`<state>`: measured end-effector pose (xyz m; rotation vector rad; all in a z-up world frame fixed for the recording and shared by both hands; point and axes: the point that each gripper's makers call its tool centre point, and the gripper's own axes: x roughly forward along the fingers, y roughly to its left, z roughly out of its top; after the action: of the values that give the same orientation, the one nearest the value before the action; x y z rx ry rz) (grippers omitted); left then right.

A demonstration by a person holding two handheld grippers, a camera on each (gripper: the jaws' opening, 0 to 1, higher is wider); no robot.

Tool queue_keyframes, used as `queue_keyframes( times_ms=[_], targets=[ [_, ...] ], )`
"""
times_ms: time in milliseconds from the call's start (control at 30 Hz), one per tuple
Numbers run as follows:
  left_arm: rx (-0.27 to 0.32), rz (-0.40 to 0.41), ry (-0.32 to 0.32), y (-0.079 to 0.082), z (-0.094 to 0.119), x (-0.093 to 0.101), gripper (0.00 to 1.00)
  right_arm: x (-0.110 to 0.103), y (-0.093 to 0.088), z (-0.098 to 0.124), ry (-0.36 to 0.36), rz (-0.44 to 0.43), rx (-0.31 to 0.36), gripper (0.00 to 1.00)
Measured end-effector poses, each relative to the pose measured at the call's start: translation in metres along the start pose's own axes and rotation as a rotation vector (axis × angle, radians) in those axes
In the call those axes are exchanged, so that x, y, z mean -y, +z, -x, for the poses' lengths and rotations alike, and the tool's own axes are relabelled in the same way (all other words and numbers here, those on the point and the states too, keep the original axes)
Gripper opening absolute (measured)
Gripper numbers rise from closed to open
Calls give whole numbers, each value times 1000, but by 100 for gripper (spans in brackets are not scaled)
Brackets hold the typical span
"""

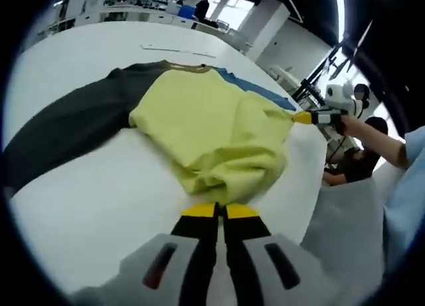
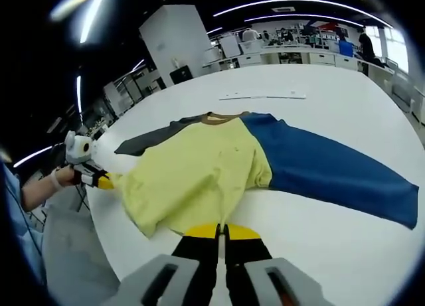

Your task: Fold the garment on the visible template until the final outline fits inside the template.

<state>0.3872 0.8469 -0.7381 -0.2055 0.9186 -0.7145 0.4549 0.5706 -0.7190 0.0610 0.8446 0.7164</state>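
Both grippers, left (image 1: 220, 211) and right (image 2: 221, 231), have jaws pinched shut on the garment's (image 1: 212, 123) yellow hem.

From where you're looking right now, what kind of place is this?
Probably a lab or workshop hall. The shirt lies on a big white table, with workbenches loaded with equipment along the far wall and strip lights on a dark ceiling.

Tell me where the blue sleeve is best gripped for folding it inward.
Probably at the cuff end of the blue sleeve, coming from the table edge outside it. It lies flat and stretched out away from the yellow shirt body, so its far end is free to lift.
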Motion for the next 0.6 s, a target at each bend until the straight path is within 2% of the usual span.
queue_keyframes(
  times_ms=[267,600],
  targets=[
    [9,60,6,-5,29,-2,0,-8,-10,25,4,-21,-9,0],
    [-38,110,8,-36,50,7,0,-27,-47,54,33,-123,-44,0]
  ],
)
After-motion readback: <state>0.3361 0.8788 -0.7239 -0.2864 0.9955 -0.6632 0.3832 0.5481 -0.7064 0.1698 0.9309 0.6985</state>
